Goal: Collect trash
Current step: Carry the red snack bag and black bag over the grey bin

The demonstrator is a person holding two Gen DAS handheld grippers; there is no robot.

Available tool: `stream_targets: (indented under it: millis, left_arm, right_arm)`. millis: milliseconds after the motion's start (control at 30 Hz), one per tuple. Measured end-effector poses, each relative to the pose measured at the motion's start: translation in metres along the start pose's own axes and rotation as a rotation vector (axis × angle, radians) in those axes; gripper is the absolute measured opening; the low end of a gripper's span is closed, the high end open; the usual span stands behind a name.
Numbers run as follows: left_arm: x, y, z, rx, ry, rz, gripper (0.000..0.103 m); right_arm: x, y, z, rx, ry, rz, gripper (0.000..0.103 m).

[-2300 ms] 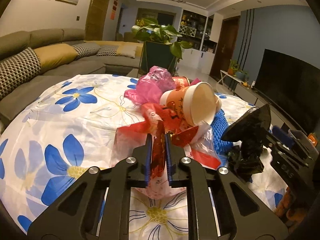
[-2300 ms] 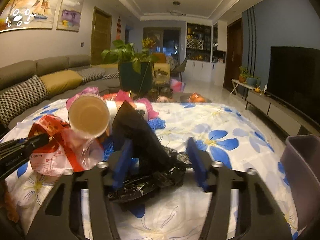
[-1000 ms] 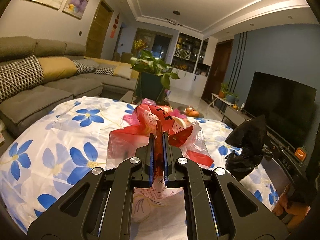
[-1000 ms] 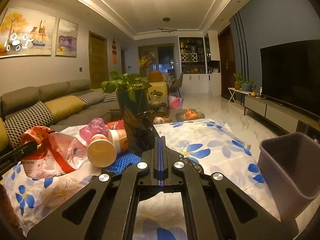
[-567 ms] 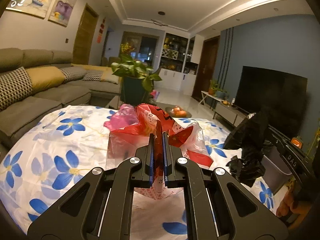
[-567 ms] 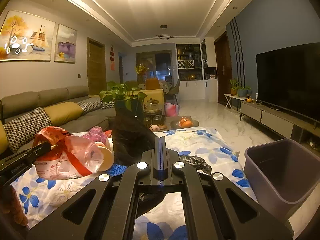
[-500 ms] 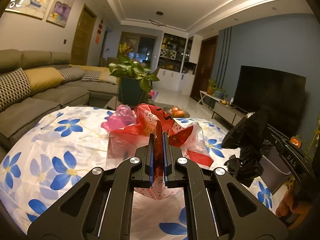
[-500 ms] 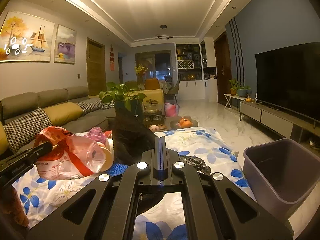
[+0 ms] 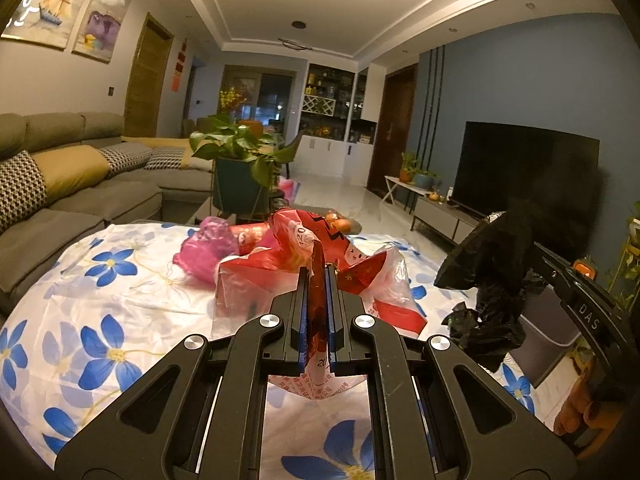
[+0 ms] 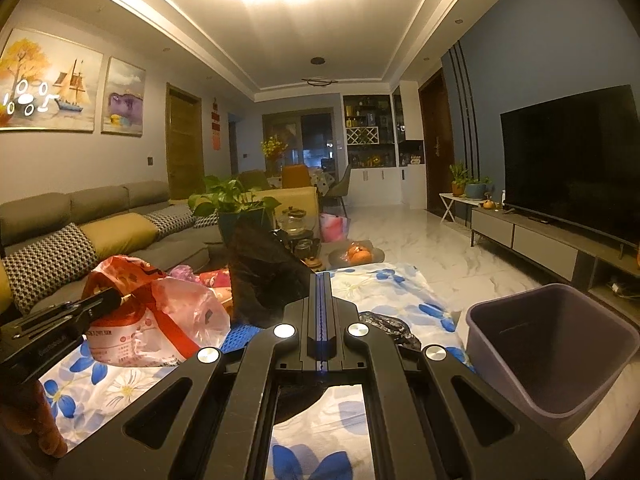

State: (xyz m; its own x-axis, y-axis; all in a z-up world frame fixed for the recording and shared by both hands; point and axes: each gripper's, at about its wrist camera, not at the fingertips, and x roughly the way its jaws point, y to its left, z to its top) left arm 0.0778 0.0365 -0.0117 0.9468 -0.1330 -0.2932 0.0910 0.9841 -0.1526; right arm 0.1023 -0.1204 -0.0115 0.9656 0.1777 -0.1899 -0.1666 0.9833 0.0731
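We hold the crumpled red-and-clear plastic bag [image 9: 316, 276] clamped in our left claw [image 9: 318, 280] and the black plastic bag [image 10: 264, 276] in our right claw [image 10: 321, 280], above the flowered table [image 9: 120, 300], grey plastic bin [image 10: 552, 344] at 3 o'clock.

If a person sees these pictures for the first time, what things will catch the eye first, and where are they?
The left claw is shut on a red and clear plastic bag, held up over the flowered cloth. The right claw is shut on a crumpled black bag, lifted beside it. A grey bin stands open at the right, just past the cloth's edge.
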Motion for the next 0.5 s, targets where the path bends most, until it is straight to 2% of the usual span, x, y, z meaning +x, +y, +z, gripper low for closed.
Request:
stream_targets:
  millis: [500]
  left_arm:
    - [0.028, -0.043, 0.009, 0.062, 0.008, -0.072, 0.007]
  right_arm:
    - [-0.013, -0.032, 0.006, 0.022, -0.023, -0.078, 0.000]
